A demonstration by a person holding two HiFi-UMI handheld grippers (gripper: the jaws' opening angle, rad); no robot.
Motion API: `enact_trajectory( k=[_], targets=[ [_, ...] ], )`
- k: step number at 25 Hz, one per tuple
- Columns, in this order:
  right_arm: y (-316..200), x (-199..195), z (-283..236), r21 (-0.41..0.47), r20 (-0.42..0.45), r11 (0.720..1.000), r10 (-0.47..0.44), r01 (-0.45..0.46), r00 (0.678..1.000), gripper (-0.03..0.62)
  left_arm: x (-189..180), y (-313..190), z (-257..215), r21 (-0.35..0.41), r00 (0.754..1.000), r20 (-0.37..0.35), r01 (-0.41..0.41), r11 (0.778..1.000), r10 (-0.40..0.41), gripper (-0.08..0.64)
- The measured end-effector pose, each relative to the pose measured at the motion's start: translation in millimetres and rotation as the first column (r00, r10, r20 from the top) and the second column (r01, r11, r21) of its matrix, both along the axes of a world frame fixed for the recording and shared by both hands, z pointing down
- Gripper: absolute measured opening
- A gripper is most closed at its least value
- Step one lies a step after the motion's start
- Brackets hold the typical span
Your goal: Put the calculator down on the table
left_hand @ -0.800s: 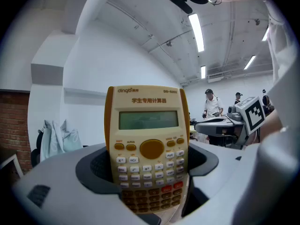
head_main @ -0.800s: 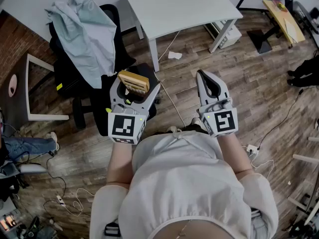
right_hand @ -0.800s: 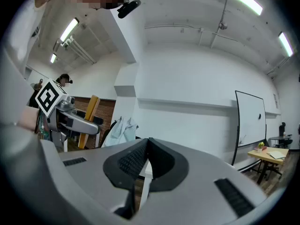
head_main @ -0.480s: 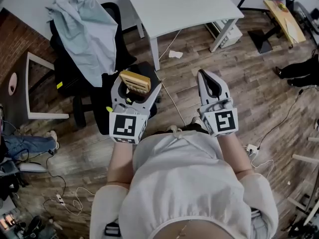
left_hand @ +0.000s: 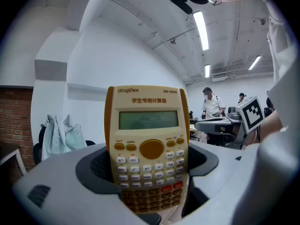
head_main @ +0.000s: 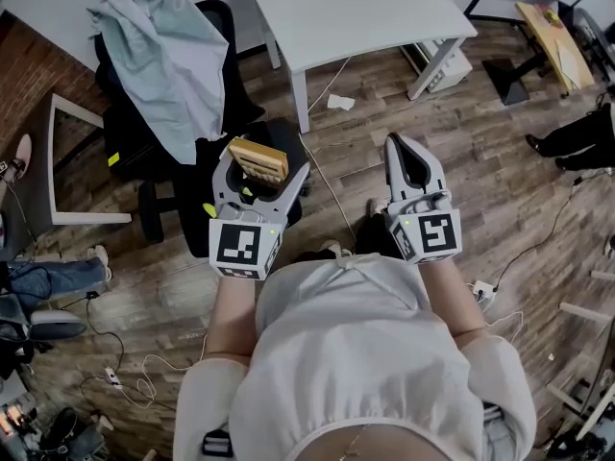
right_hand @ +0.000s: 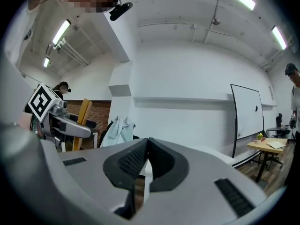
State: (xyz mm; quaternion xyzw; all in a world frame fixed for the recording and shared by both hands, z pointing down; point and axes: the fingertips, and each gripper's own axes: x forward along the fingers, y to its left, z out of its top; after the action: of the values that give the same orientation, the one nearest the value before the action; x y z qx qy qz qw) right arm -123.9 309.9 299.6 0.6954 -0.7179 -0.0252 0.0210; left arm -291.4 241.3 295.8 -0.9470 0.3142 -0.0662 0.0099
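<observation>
A yellow scientific calculator (head_main: 258, 158) stands upright between the jaws of my left gripper (head_main: 259, 164), which is shut on its lower part. In the left gripper view the calculator (left_hand: 147, 149) fills the middle, its screen and keys facing the camera. My right gripper (head_main: 407, 152) is held level beside it, shut with nothing in it; in the right gripper view its tips (right_hand: 146, 143) meet. The white table (head_main: 356, 12) stands ahead of both grippers, across a stretch of wooden floor.
A black office chair (head_main: 168, 128) draped with a pale cloth (head_main: 159, 36) stands at the left, close to the left gripper. A brick wall and white frame (head_main: 67, 171) lie further left. Cables run over the floor. Another desk (head_main: 553, 36) is at the far right.
Both grippers have hardly moved and the calculator stays held. The view has shifted slightly; a person's shoes at the right edge have moved.
</observation>
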Motion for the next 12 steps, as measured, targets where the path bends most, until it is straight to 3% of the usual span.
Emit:
enact_trajectory(
  k=[7, 12],
  targets=[
    [-41, 39, 16, -0.030, 0.001, 0.999, -0.046, 0.046, 0.999, 0.005, 34, -32, 13, -0.020, 0.998, 0.026, 0.053, 0.998, -0.052, 0.411],
    [-96, 76, 19, -0.036, 0.019, 0.991, -0.130, 0.130, 0.991, 0.005, 64, -70, 13, -0.020, 0.989, 0.043, 0.143, 0.989, -0.142, 0.411]
  ],
)
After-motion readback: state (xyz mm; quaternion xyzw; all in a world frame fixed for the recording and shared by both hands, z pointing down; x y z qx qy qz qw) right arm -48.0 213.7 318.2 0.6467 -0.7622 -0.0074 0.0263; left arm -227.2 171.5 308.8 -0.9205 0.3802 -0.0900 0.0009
